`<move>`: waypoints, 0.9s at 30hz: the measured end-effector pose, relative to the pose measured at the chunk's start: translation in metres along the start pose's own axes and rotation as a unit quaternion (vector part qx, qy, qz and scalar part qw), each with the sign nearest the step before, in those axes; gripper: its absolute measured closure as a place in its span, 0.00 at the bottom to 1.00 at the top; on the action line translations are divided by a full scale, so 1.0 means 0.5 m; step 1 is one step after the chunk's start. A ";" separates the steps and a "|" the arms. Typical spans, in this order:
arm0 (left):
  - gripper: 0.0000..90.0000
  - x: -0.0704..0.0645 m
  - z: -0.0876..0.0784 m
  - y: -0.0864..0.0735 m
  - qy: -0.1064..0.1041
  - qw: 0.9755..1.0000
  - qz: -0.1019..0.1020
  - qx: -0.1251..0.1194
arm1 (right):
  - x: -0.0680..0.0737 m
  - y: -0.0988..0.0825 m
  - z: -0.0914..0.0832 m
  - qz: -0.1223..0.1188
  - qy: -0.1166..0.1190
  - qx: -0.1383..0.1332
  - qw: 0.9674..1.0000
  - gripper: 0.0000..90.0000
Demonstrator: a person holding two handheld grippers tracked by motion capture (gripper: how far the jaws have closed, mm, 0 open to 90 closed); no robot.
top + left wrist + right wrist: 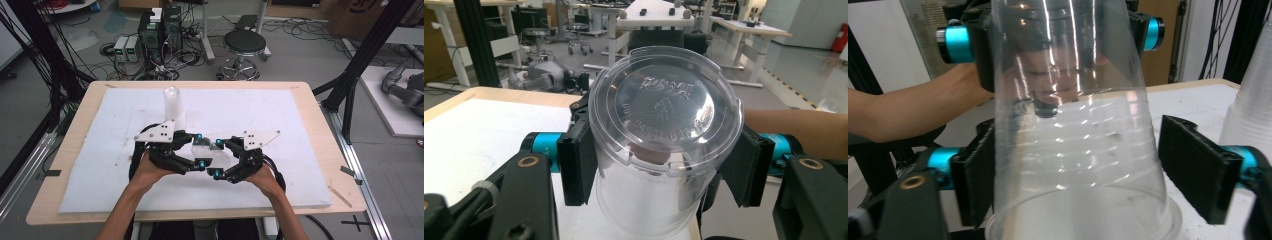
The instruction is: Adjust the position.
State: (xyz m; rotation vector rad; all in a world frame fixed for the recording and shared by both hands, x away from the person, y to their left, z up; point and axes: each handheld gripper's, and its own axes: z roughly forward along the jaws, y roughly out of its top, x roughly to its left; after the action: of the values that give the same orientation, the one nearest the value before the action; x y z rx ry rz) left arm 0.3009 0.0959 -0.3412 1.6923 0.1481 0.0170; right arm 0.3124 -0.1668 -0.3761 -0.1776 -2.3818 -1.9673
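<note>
Item: clear plastic tapered cup (207, 150), held above the white-padded tabletop (100, 165) between both hands. Left claw (199, 150) clamps its base end. Right claw (220, 159) half-closed around the rim end, pads not touching. Advice: close squarely, gently. Beyond: stack of clear cups (172, 107).

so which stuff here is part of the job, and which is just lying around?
In the job:
clear cup
left gripper, clamped on the cup
right gripper, jaws either side of it
stack of cups

Lying about:
stool
computer towers
</note>
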 end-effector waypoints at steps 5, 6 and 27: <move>0.43 0.001 -0.005 -0.003 0.003 1.000 -0.001 0.002 | 0.002 -0.001 0.000 -0.006 0.003 0.001 1.000 0.32; 0.43 0.001 -0.005 -0.003 0.003 1.000 -0.001 0.002 | 0.002 -0.001 0.000 -0.007 0.004 0.000 1.000 0.32; 0.09 0.003 -0.039 0.015 0.020 0.994 0.011 0.107 | 0.009 0.009 -0.013 -0.004 -0.014 0.053 0.999 0.34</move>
State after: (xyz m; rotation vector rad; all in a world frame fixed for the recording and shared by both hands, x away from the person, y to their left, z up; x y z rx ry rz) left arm 0.3012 0.1146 -0.3314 1.9076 0.1657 0.0532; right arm 0.3084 -0.1719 -0.3700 -0.1930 -2.4985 -1.8484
